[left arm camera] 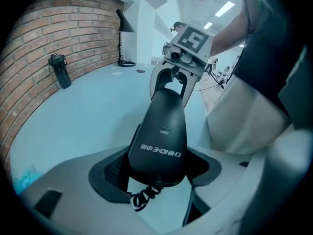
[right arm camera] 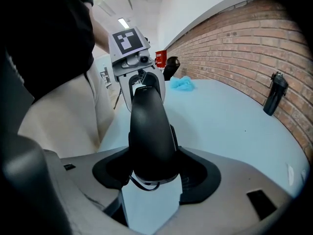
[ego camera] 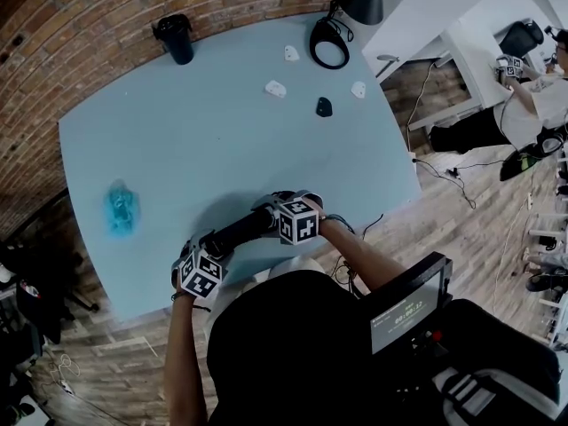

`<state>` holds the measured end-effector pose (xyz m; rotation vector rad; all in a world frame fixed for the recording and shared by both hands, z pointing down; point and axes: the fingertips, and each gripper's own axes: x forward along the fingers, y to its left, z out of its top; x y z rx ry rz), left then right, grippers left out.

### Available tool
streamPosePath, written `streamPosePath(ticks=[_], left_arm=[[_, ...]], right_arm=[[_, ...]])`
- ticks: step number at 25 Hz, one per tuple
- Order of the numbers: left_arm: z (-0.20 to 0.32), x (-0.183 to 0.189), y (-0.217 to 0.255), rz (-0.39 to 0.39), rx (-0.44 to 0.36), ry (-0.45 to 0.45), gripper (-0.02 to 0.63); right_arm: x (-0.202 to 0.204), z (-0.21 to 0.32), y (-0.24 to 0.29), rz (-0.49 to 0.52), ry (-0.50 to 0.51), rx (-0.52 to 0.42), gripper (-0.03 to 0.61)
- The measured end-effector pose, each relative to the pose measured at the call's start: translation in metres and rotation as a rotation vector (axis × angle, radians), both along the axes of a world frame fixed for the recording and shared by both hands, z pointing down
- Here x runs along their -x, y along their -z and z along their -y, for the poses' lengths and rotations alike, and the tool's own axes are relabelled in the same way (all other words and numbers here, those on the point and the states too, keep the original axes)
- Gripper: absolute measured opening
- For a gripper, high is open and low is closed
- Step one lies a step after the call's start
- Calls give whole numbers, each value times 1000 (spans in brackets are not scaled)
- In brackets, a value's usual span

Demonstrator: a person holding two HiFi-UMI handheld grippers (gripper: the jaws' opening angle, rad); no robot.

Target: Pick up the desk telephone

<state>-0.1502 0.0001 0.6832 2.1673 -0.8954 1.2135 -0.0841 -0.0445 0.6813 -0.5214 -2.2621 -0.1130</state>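
The blue lump point(ego camera: 121, 208) is blurred — the white bits point(ego camera: 276, 88) beyond are too small to tell.

1. A pale blue, rounded surface point(ego camera: 222, 140) is set against a curved red brick wall point(ego camera: 80, 34).
2. A dark lidded bottle point(ego camera: 175, 38) is stood upright at the far edge, beside the wall.
3. A black desk lamp point(ego camera: 330, 43) with a ring-shaped base is placed at the far right corner.
4. A small black piece point(ego camera: 324, 106) is laid between two small white pieces point(ego camera: 276, 88), near the lamp.
5. A crumpled bright blue object point(ego camera: 121, 208) is laid near the left edge, well apart from the rest.

Head view steeply down over table point(ego camera: 222, 149); gripper views close, face to face along one handset point(left arm camera: 159, 136).
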Motion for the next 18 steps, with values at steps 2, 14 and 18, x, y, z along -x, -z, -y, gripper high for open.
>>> streamPosePath(ticks=[2, 14, 18], left_arm=[[-1, 0, 4, -18, -7, 1, 328], [1, 8, 36, -104, -79, -23, 325], [3, 10, 42, -100, -100, -36, 325]], right_arm=[[1, -1, 7, 21, -4, 9, 273], [12, -1, 40, 108, -7, 47, 272], [13, -2, 46, 127, -18, 56, 272]])
